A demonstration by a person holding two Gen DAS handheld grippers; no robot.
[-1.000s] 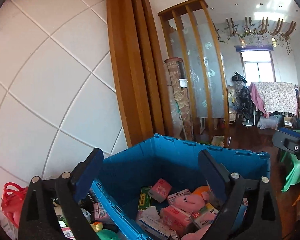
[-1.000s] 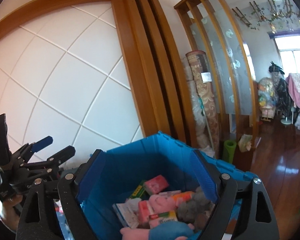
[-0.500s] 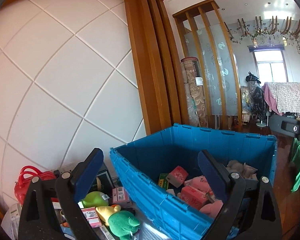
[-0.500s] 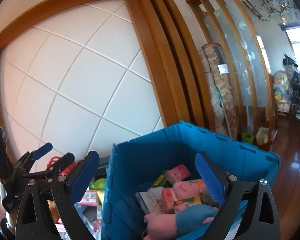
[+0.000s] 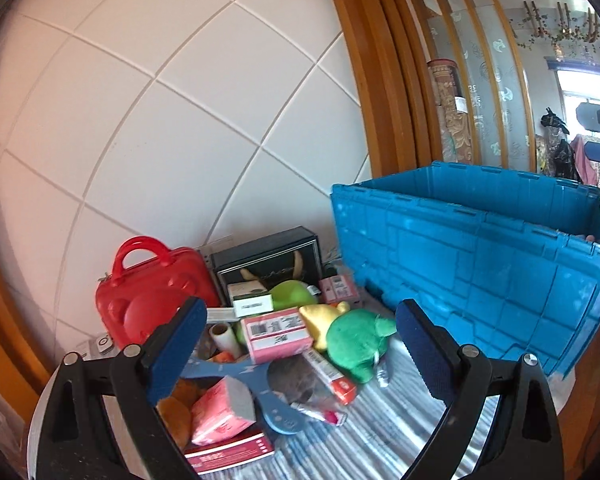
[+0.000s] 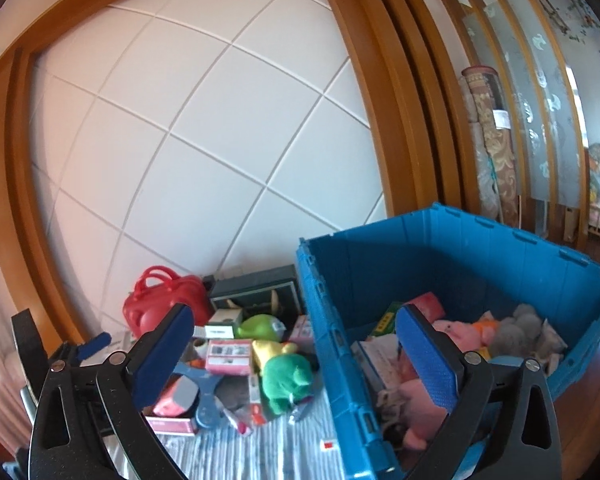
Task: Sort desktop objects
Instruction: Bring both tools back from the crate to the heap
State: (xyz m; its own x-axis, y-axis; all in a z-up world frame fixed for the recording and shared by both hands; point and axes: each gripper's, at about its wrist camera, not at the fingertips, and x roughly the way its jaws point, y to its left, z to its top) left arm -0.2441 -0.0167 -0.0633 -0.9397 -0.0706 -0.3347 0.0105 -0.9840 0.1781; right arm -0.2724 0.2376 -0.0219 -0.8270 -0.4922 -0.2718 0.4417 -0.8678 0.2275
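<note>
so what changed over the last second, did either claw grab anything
No grab. Both views swung from the blue bin leftward and down to the loose pile beside it: red case, green plush. The left claw and right claw are open and empty. Bin and pile did not visibly move.

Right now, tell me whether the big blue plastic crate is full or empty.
Partly filled. The right wrist view looks into the open blue plastic crate: pink and grey soft toys and small boxes cover its bottom, well below the rim.

Right gripper point(image 6: 300, 360) gapes empty over blue crate point(image 6: 452, 248) rim
</note>
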